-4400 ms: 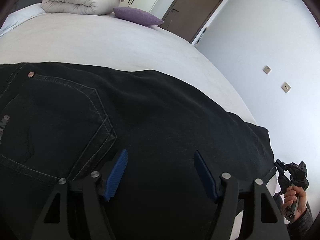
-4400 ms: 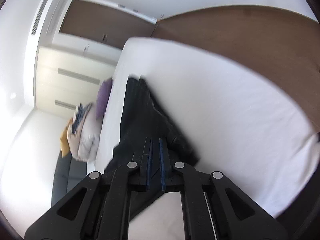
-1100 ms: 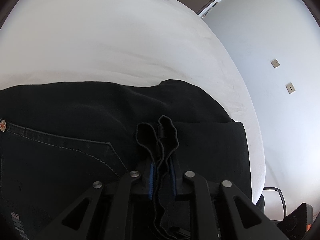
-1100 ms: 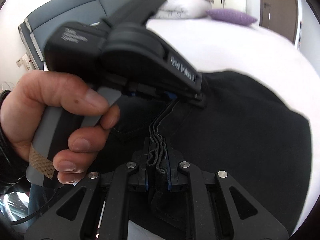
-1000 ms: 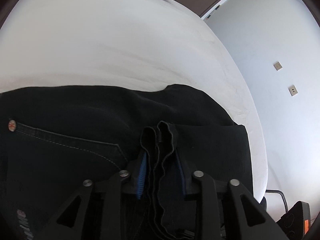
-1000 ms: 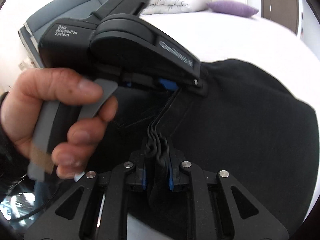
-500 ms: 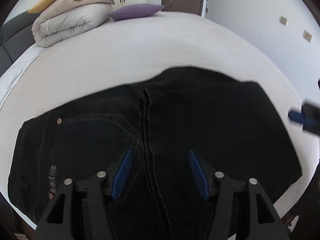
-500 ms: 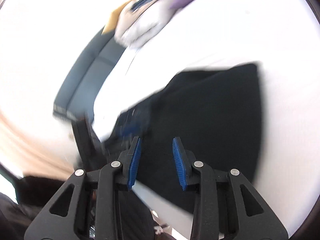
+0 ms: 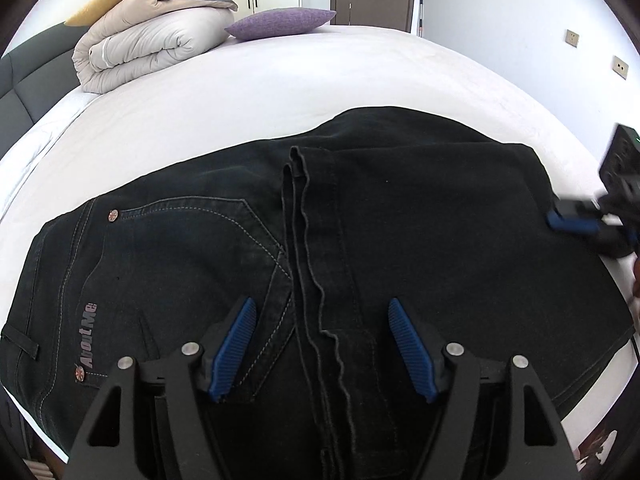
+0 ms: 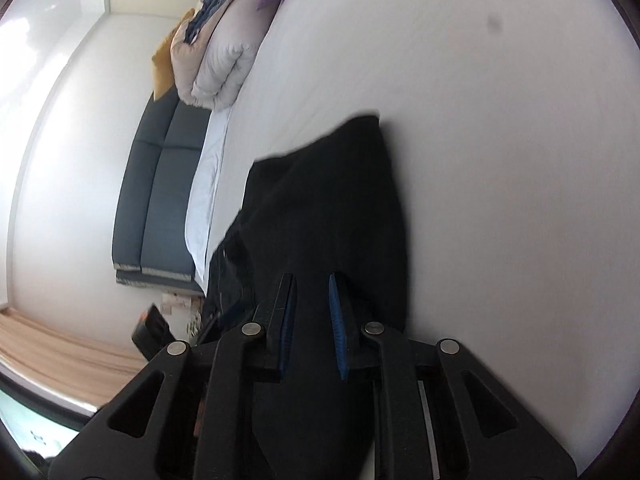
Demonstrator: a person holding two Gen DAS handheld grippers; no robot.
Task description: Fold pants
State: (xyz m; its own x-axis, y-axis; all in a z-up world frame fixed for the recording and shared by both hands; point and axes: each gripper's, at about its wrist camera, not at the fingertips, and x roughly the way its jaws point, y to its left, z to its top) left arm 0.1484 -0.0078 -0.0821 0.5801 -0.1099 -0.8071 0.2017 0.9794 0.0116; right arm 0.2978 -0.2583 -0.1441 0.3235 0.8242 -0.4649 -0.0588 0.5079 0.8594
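Both claws [image 9: 322, 350] have released the pants [image 9: 420, 240].

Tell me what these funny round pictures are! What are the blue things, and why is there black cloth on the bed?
A person holds a grabbing tool in each hand, and each tool carries a tiny camera with a round, bendy lens. One picture looks along the left tool, the other along the right tool. The blue things are its two fingers, ridged for gripping. The black cloth is a pair of pants lying on a white bed; the person is folding them, and one end is already laid over the rest. Both tools are open, holding nothing. At the bed's far end sit a rolled duvet and a purple pillow.
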